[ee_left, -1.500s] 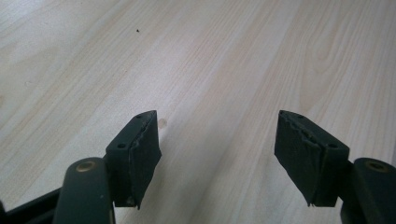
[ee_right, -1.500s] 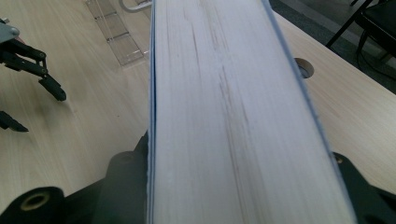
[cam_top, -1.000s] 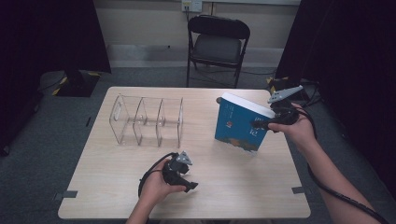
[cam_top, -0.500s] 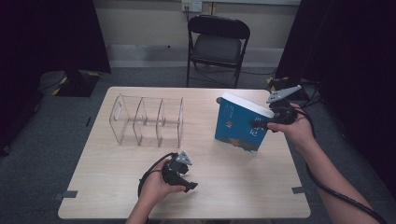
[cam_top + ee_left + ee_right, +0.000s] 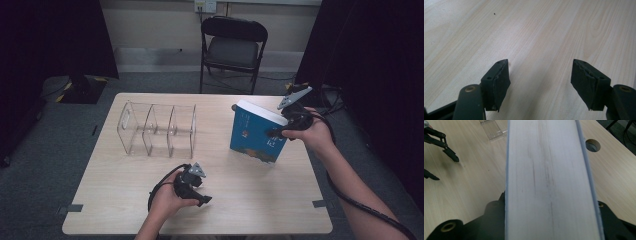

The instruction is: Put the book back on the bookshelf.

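A clear acrylic organizer [image 5: 157, 129] with three upright slots stood on the left half of the pale wood-grain table [image 5: 240, 200], well apart from the blue paperback book [image 5: 255, 134], with bare tabletop between the two. Behind the table a black folding chair [image 5: 233, 45] faced it, and black curtains hung at both sides over grey carpet. A round cable hole [image 5: 592, 145] was cut in the tabletop near the book, seen in the right gripper view.

The book stood upright on the right half of the table, tilted slightly, its glossy blue cover toward the person and its white, faintly streaked page edge [image 5: 549, 180] running up between the right jaws. The right gripper [image 5: 281, 131] had just been closing and clamped the book across its thickness, one black jaw on each cover.

The left gripper [image 5: 202, 192] rested near the table's front edge, its jaws parted around bare wood; the pads [image 5: 501, 80] were matte black, ragged at the edges, holding nothing
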`<move>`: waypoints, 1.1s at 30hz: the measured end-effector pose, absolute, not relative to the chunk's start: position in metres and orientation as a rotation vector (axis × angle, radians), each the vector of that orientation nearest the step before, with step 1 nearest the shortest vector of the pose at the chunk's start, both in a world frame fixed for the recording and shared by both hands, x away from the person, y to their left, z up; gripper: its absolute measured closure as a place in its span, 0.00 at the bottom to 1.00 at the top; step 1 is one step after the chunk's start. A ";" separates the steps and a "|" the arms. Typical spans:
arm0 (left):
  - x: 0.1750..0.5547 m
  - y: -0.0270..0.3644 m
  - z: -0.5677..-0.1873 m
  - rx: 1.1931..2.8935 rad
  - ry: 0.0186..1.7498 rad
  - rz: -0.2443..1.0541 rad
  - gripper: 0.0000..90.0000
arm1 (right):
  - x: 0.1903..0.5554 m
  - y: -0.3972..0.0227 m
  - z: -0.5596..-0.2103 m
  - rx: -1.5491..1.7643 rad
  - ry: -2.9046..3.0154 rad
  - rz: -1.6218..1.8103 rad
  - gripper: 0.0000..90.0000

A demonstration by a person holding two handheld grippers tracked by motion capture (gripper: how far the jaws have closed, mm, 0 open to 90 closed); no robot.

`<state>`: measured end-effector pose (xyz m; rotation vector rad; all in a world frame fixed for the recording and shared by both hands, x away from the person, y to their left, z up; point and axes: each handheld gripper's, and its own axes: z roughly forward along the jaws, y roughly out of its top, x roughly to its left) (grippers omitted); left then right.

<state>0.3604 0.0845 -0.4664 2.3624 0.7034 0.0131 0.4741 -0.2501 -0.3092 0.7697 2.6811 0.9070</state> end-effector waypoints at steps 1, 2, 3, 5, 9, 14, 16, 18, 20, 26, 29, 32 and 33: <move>0.361 0.085 -0.466 2.363 0.702 0.014 0.34 | 0.474 -0.250 -0.309 0.772 2.679 0.909 0.61; 0.361 0.085 -0.466 2.363 0.704 0.017 0.34 | 0.474 -0.250 -0.309 0.770 2.683 0.903 0.61; 0.361 0.085 -0.466 2.362 0.703 0.017 0.34 | 0.474 -0.250 -0.309 0.776 2.685 0.897 0.61; 0.361 0.084 -0.466 2.368 0.696 0.017 0.34 | 0.474 -0.250 -0.309 0.799 2.682 0.889 0.61; 0.361 0.084 -0.465 2.369 0.695 0.012 0.34 | 0.475 -0.251 -0.309 0.810 2.670 0.907 0.61; 0.361 0.084 -0.466 2.364 0.697 0.020 0.35 | 0.474 -0.250 -0.309 0.791 2.673 0.890 0.64; 0.361 0.085 -0.465 2.362 0.700 0.015 0.35 | 0.473 -0.249 -0.309 0.791 2.672 0.889 0.65; 0.361 0.086 -0.465 2.367 0.701 0.013 0.35 | 0.471 -0.247 -0.309 0.793 2.661 0.880 0.66; 0.361 0.086 -0.466 2.364 0.704 0.019 0.35 | 0.468 -0.247 -0.309 0.832 2.660 0.889 0.67; 0.362 0.087 -0.466 2.371 0.703 0.011 0.35 | 0.460 -0.244 -0.310 0.837 2.625 0.894 0.68; 0.362 0.088 -0.466 2.364 0.711 0.010 0.35 | 0.456 -0.245 -0.308 0.838 2.619 0.880 0.68; 0.363 0.087 -0.466 2.361 0.712 0.011 0.35 | 0.450 -0.250 -0.306 0.833 2.640 0.917 0.68; 0.363 0.087 -0.466 2.364 0.714 0.012 0.35 | 0.447 -0.252 -0.305 0.842 2.643 0.934 0.68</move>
